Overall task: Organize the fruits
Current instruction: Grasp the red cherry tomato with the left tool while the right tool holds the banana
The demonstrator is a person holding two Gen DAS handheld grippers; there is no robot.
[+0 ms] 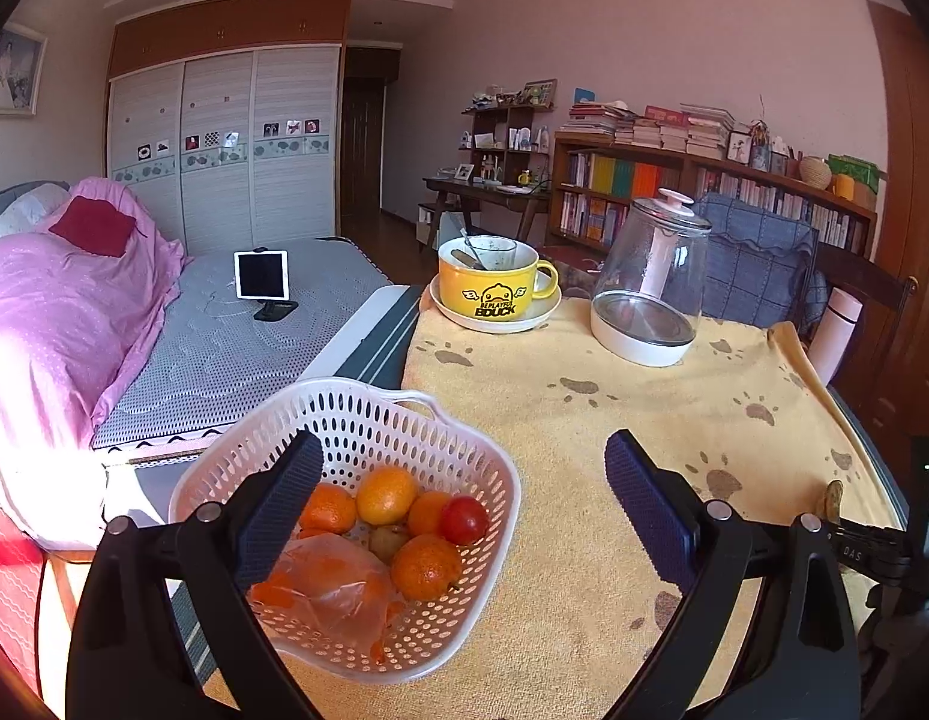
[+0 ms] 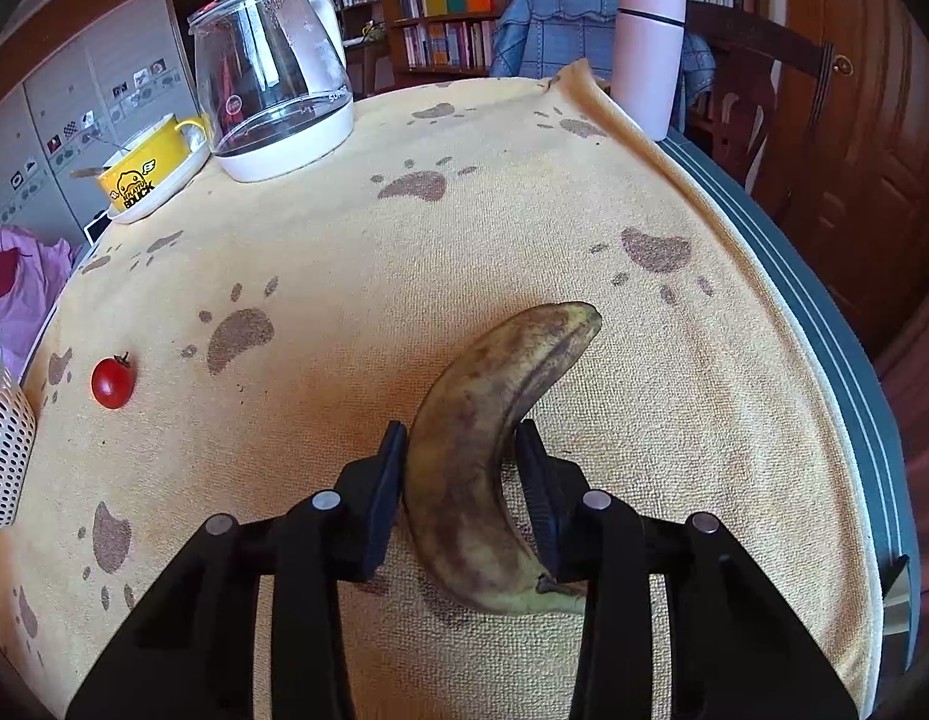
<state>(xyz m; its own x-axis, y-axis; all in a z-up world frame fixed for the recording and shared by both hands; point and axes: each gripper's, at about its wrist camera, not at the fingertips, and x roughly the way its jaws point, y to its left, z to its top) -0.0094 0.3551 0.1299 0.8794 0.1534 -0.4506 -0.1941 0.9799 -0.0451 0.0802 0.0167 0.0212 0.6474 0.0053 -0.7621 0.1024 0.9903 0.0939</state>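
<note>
On the towel-covered surface (image 2: 404, 252), your right hand-held gripper (image 2: 461, 492) is clamping the banana (image 2: 482, 450) — your left hand-held gripper (image 1: 464, 492) is gaping, empty, above the basket (image 1: 368, 408).

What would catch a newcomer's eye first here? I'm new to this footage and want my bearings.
A brown-spotted banana lies on the paw-print cloth between the fingers of the right hand-held gripper. A cherry tomato sits alone to its left. The white basket of oranges stands at the table's edge, before the open left hand-held gripper.

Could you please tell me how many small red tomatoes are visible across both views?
2. One small red tomato sits inside the white perforated plastic basket among the oranges; another lies loose on the yellow paw-print cloth. More may hide beneath the fruit.
</note>
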